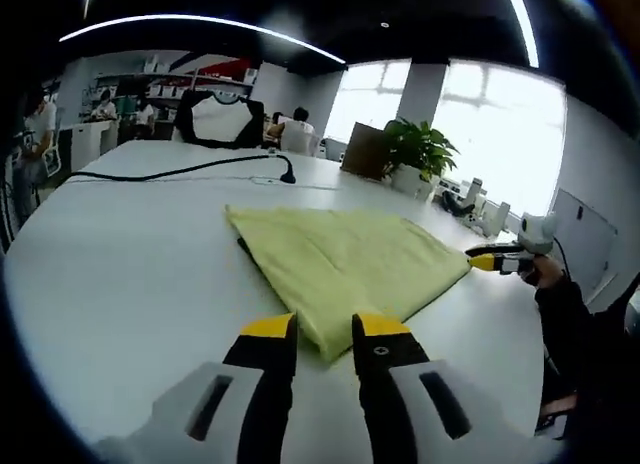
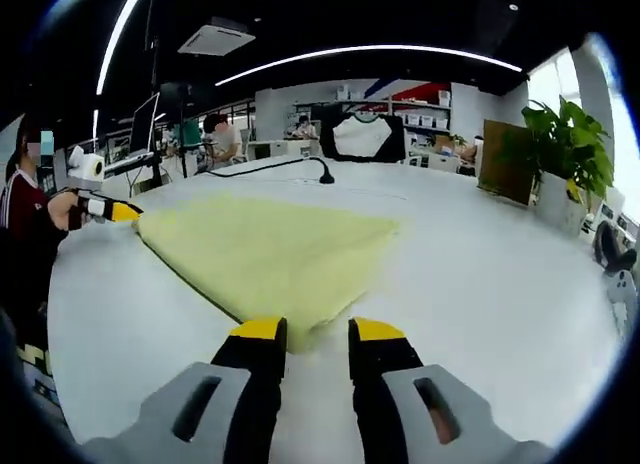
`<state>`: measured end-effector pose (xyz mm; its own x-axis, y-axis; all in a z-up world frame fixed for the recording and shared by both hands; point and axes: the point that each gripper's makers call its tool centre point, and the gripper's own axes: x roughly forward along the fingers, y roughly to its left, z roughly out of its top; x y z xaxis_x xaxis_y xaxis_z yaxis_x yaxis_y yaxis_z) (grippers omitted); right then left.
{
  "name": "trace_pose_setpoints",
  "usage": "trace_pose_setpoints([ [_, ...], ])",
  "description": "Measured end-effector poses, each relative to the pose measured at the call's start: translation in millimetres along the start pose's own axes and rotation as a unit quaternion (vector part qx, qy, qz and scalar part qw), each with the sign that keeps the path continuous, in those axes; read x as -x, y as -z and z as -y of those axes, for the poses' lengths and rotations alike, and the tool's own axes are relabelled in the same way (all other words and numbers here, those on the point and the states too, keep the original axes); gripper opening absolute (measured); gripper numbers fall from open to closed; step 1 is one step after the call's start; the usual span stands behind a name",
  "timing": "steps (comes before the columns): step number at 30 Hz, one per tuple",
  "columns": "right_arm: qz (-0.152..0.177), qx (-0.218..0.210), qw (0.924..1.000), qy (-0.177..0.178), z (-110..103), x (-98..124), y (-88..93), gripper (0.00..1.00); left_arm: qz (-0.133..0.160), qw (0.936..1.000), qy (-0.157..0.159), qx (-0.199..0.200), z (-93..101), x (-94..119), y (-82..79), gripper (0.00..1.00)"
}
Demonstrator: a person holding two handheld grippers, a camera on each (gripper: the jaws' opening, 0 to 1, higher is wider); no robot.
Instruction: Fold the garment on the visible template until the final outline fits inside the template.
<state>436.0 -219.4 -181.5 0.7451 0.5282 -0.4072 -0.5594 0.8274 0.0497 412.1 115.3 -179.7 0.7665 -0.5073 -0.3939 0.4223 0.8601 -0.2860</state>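
Note:
A pale yellow garment [image 1: 345,259] lies flat on the white table [image 1: 130,274], folded into a rough triangle. A thin dark line runs under its left edge. My left gripper [image 1: 324,329] is open, its yellow tips on either side of the garment's near corner. The right gripper [image 1: 488,261] enters from the right, its tip at the garment's right corner. In the right gripper view the garment [image 2: 270,249] spreads ahead, and my right gripper [image 2: 304,331] is open with the near corner between its tips. The left gripper [image 2: 112,210] sits at the far left corner.
A black cable [image 1: 190,169] with a small stand crosses the table behind the garment. A potted plant [image 1: 420,149] and a brown box [image 1: 365,149] stand at the far edge, near a black-and-white chair [image 1: 220,119]. A person [image 2: 25,219] sits at the left.

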Motion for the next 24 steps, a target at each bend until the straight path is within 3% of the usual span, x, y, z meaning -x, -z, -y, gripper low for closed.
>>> trace_pose_setpoints([
  [3,-0.003,-0.014,0.9999,-0.010,-2.4,-0.9,0.9,0.13,0.006,0.9991,0.016,0.039,4.7,1.4,2.6,0.18],
  [7,0.001,-0.013,0.9994,-0.032,-10.9,-0.4,1.1,0.05,0.000,0.9998,0.010,0.015,1.8,6.2,4.5,0.09],
  [10,0.003,-0.026,0.9990,-0.037,-10.3,0.5,-0.7,0.02,0.009,0.9980,0.032,0.053,6.6,7.8,0.9,0.04],
  [14,0.004,0.000,0.9995,-0.033,-9.0,2.7,-3.6,0.01,-0.001,0.9986,0.036,0.039,6.9,8.0,3.7,0.03],
  [16,-0.003,-0.010,0.9998,-0.018,-4.4,4.0,0.1,0.01,-0.008,0.9968,0.047,0.065,10.2,9.1,5.1,0.02],
  [17,-0.003,-0.012,0.9998,-0.013,-2.6,4.2,0.7,0.00,-0.025,0.9950,0.043,0.086,12.3,12.6,9.9,0.02],
  [18,-0.006,-0.016,0.9999,0.002,2.8,5.6,2.6,0.00,-0.004,0.9974,0.037,0.061,11.0,13.8,4.9,0.02],
  [19,-0.005,-0.015,0.9999,0.001,2.7,5.9,2.8,0.00,-0.006,0.9993,0.027,0.025,8.4,15.3,4.9,0.02],
  [21,-0.005,-0.018,0.9998,0.002,3.5,6.7,3.7,0.00,-0.004,0.9999,0.012,-0.002,4.8,15.5,4.9,0.01],
  [24,-0.015,0.010,0.9997,0.020,5.9,5.7,4.1,0.00,-0.012,0.9995,0.022,0.018,7.9,14.4,9.0,0.01],
])
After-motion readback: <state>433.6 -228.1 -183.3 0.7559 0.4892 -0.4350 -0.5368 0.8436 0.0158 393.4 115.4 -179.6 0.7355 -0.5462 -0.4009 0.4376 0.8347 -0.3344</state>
